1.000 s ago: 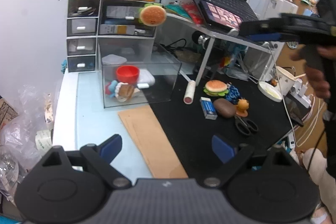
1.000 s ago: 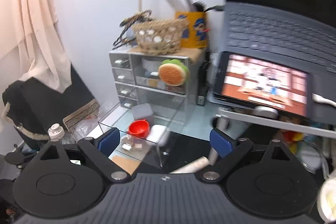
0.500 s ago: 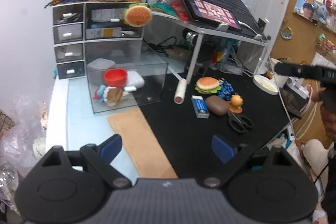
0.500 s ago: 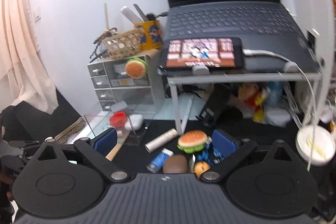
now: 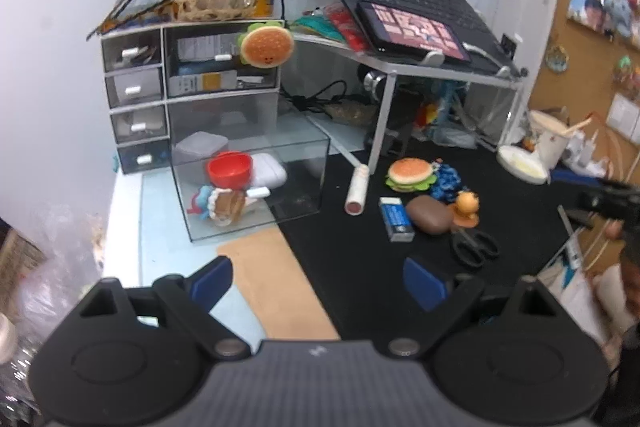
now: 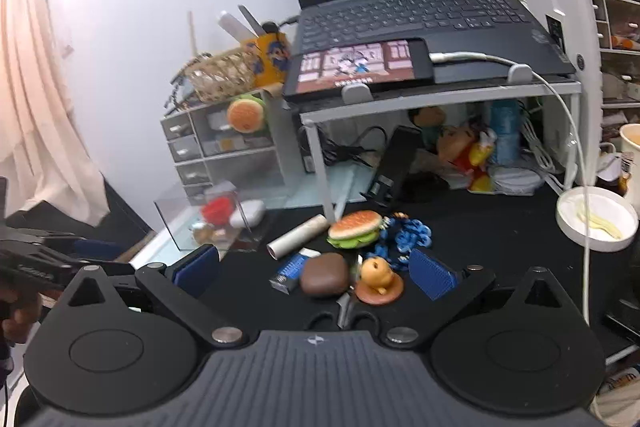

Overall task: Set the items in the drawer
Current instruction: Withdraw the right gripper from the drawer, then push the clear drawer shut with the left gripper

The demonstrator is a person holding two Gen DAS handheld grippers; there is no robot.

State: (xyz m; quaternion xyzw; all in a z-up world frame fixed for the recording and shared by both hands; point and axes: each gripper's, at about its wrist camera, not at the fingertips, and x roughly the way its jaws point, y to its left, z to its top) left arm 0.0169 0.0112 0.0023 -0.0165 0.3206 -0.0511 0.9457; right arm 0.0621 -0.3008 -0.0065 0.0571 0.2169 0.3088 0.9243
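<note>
Evidently, we have drawn both grippers back from the drawer (image 5: pixel 256 183) within the last second. The right gripper (image 6: pixel 314 265), earlier up near the laptop (image 6: pixel 420 11), now hangs low over the loose items: burger (image 6: pixel 354 229), brown case (image 6: pixel 325 275), eraser (image 6: pixel 290 269). The left gripper (image 5: pixel 318 277) hovers over the desk (image 5: pixel 360 267). Both stand wide and hold nothing. We judge the next pick is being chosen; the drawer sits pulled out, part filled.
</note>
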